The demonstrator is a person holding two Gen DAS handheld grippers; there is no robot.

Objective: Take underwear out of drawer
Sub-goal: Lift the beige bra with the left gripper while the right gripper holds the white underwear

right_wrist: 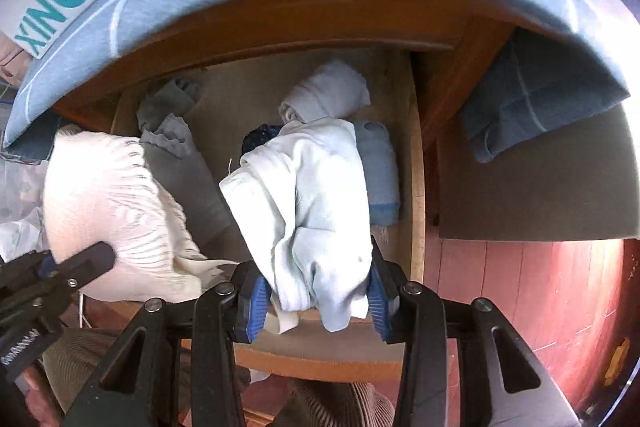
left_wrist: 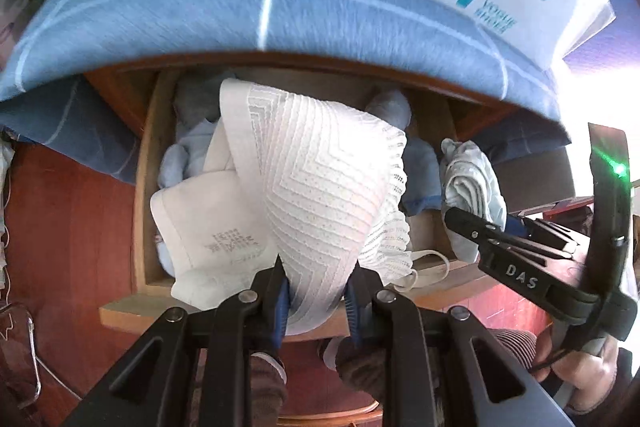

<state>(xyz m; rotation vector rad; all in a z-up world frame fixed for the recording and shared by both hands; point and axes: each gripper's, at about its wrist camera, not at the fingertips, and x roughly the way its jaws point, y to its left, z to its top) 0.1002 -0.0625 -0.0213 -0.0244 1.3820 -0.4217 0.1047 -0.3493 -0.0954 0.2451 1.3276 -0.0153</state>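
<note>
left gripper [left_wrist: 316, 283]: clamped on white patterned underwear [left_wrist: 320, 179], hanging above open wooden drawer [left_wrist: 142, 187] | right gripper [right_wrist: 316, 291]: clamped on pale blue underwear [right_wrist: 312, 195], above the drawer's right side

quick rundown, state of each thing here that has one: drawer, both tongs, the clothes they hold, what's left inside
drawer: pulled open
left tongs: shut on white patterned underwear
white patterned underwear: held above the drawer, hanging bunched
right tongs: shut on pale blue garment
pale blue garment: held above the drawer, crumpled
rolled white garment: lying in the drawer, untouched
grey garment: lying in the drawer
</note>
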